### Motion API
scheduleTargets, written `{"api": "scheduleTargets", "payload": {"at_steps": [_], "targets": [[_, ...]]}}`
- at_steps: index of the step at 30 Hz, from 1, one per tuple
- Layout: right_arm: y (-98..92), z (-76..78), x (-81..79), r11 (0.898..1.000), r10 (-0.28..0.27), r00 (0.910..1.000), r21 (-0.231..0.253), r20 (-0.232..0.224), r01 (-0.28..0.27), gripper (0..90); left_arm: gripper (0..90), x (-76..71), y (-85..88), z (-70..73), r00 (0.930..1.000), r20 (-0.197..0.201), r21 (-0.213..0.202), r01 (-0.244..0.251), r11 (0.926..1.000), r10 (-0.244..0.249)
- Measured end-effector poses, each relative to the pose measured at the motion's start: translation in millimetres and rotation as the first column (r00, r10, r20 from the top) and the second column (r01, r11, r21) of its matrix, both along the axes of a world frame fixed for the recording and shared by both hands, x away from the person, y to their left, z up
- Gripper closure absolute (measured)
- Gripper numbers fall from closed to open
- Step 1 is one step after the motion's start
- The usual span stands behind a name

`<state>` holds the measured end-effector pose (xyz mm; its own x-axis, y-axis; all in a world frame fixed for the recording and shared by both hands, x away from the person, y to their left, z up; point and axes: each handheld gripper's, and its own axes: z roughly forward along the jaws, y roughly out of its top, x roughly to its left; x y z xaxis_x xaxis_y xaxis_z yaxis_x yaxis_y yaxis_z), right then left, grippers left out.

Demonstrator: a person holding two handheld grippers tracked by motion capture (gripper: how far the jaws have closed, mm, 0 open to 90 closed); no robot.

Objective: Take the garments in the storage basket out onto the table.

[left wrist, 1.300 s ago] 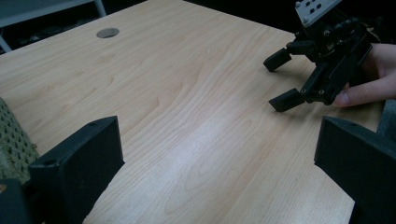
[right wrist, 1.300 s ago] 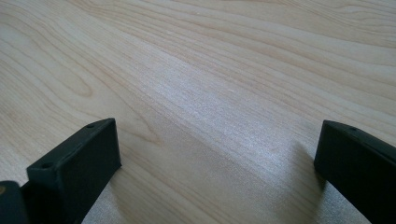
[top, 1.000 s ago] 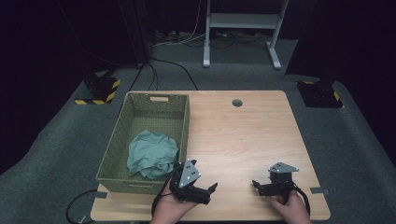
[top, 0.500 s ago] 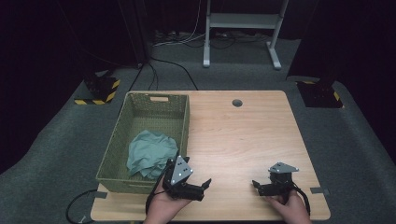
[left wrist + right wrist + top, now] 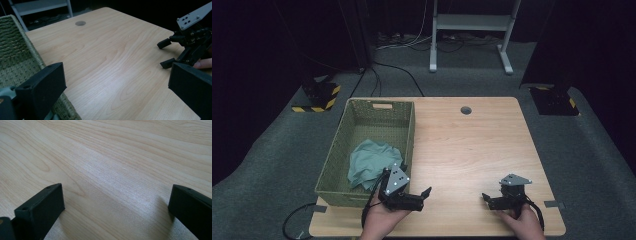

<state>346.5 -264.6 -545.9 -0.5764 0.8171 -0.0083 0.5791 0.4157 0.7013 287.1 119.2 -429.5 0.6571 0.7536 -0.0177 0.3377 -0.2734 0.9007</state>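
A green woven basket [image 5: 337, 165] stands on the left of the wooden table [image 5: 472, 145], with a crumpled teal cloth [image 5: 369, 162] in its near half. My left gripper [image 5: 424, 199] hovers low by the basket's near right corner, tilted, open and empty. In the left gripper view its jaws stand wide apart over bare wood, the left gripper [image 5: 117, 87] beside the basket's wall [image 5: 17, 55]. My right gripper [image 5: 488, 200] rests at the table's near right, pointing left, open and empty. The right gripper [image 5: 115, 207] spans bare wood, and the same right gripper [image 5: 185, 47] shows farther off.
A round cable hole [image 5: 466, 110] sits near the table's far edge. Beyond the table are a white metal stand [image 5: 472, 30], floor cables [image 5: 397, 70] and a black-and-yellow striped base [image 5: 319, 97]. A cable [image 5: 294, 225] trails off the table's near left corner.
My left gripper has shifted a little left toward the basket's near right corner and tilted. The right gripper has stayed where it was.
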Motion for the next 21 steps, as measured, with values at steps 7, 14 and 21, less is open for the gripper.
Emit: {"api": "scheduleTargets", "payload": {"at_steps": [7, 14, 21], "targets": [[0.0, 0.0, 0.0, 1.000, 0.002, 1.0000, -0.001, 0.001, -0.002, 0.0, 1.2, 1.3, 11.3, 2.5, 0.9993, 0.009, -0.010, -0.036, 0.9993, 0.036], [0.0, 0.0, 0.0, 1.000, 0.002, 1.0000, 0.000, 0.001, -0.002, 0.0, 1.3, 3.7, 21.6, 2.3, 0.9979, 0.008, -0.014, -0.065, 0.9978, 0.065], [0.0, 0.0, 0.0, 1.000, 0.002, 1.0000, -0.001, 0.001, -0.002, 0.0, 1.3, 5.6, 33.3, 3.2, 0.9951, 0.010, -0.020, -0.098, 0.9950, 0.099]]}}
